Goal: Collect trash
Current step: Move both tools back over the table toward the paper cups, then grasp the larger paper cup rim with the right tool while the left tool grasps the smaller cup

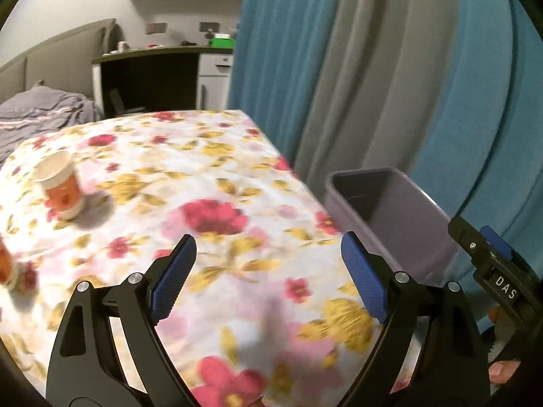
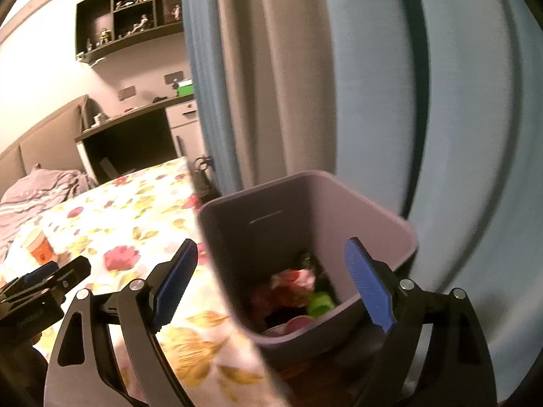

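A grey-purple bin (image 2: 339,217) stands beside the floral-clothed table (image 2: 112,224); several crumpled pieces of trash (image 2: 295,288) lie at its bottom. My right gripper (image 2: 271,271) hangs open over the bin's mouth, nothing between its blue pads. My left gripper (image 1: 269,274) is open over the table (image 1: 210,183), empty. An orange-and-white paper cup (image 1: 62,186) stands upright at the table's far left, also seen small as the cup (image 2: 39,244) in the right wrist view. Part of another orange item (image 1: 6,268) shows at the left edge. The bin (image 1: 390,217) sits right of the table.
Blue and grey curtains (image 1: 373,68) hang close behind the bin. A bed with a grey blanket (image 1: 40,108) lies at the far left, and a desk (image 1: 152,78) stands behind the table. The right gripper's body (image 1: 492,271) and a hand show at the left wrist view's right edge.
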`<state>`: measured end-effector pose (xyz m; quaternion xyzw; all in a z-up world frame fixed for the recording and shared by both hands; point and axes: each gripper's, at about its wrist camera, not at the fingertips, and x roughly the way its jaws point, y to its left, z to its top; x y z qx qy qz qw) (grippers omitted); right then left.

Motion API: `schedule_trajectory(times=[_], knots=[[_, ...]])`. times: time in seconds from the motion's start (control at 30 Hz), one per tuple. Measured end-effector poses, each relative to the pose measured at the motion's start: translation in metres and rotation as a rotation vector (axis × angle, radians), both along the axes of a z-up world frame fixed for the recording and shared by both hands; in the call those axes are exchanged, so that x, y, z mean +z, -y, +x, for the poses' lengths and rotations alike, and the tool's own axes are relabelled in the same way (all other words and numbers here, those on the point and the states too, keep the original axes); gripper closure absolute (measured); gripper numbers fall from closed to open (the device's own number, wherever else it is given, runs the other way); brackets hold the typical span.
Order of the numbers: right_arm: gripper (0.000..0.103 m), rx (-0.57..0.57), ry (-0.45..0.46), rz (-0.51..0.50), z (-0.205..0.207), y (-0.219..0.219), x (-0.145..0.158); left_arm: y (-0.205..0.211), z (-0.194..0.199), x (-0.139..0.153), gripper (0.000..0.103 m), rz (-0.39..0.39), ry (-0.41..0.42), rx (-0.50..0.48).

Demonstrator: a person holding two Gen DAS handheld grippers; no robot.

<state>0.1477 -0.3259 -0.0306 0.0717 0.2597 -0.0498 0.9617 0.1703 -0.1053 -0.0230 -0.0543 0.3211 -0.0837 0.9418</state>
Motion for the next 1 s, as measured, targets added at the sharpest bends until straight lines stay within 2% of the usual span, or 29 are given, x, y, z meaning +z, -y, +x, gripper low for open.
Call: schedule_trajectory(times=[0.23,0.4,0.63,0.77,1.0], knots=[[0.018,0.099,-0.016,-0.009,-0.002,-0.053,0.001,-0.062,-0.029,0.0,0.017,0.084,0.03,0.14],[0.018,0.208,-0.021,-0.025,-0.003,-0.098,0.003,-0.12,-0.054,-0.008,0.017,0.128,0.029,0.308],[0.018,0.331,-0.033,-0.04,0.002,-0.16,0.002,-0.204,-0.082,-0.015,0.017,0.142,0.008,0.527],[0.018,0.397,-0.037,-0.04,0.004,-0.198,0.003,-0.236,-0.08,-0.02,0.017,0.099,-0.04,0.568],[0.018,0.49,-0.034,-0.061,0.017,-0.252,-0.001,-0.265,-0.057,-0.041,0.017,0.058,-0.126,0.583]])
